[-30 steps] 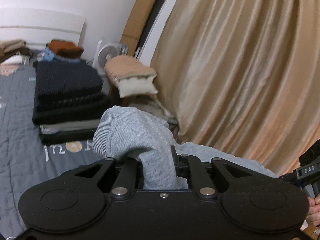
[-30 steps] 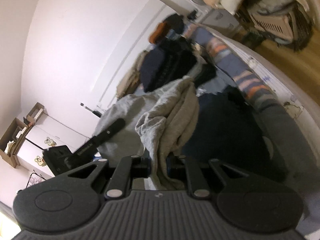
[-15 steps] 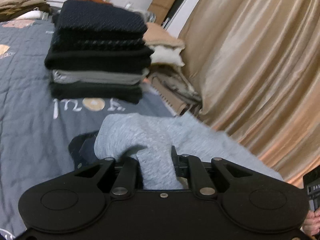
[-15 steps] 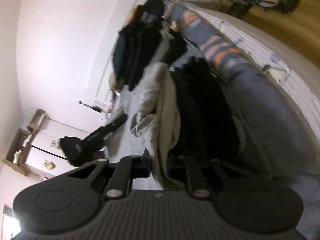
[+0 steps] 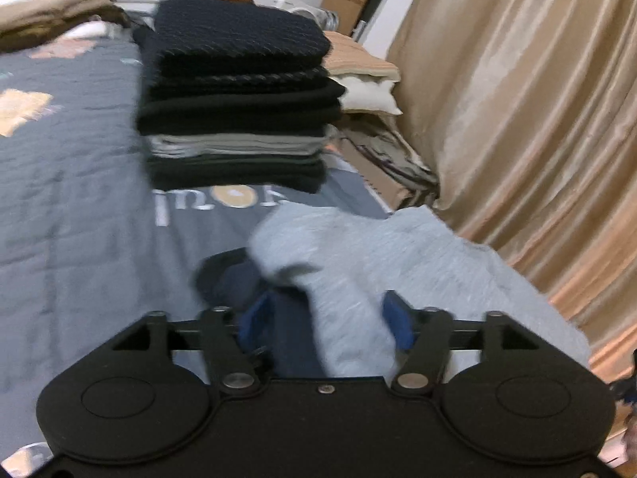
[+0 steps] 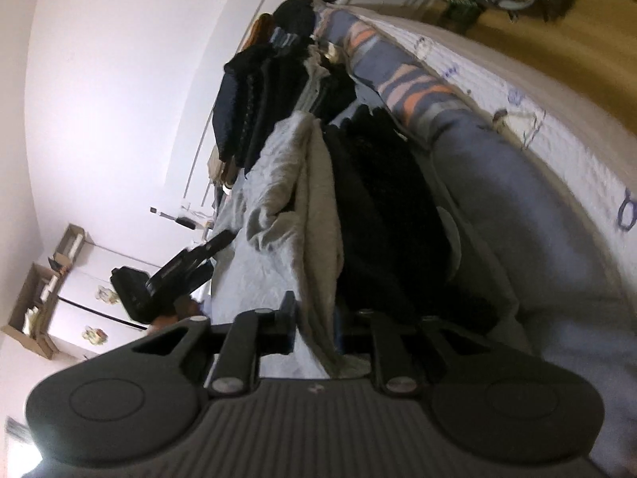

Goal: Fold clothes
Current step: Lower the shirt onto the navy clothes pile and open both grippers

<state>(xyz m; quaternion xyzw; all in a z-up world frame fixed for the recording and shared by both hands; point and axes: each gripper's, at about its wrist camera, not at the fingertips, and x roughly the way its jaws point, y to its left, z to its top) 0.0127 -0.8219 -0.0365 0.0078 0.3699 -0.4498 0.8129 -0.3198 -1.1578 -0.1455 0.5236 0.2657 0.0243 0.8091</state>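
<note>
Left gripper [image 5: 324,320] jaws just opened wide, grey garment [image 5: 358,263] lying loose between them on bed [image 5: 79,207]. Right gripper [image 6: 314,320] jaws easing apart, narrow, grey fabric between. Folded stack [image 5: 239,107] beyond.

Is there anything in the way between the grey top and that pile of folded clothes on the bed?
Nothing visible. In the left wrist view only bare quilt lies between the grey top and the folded pile.
</note>
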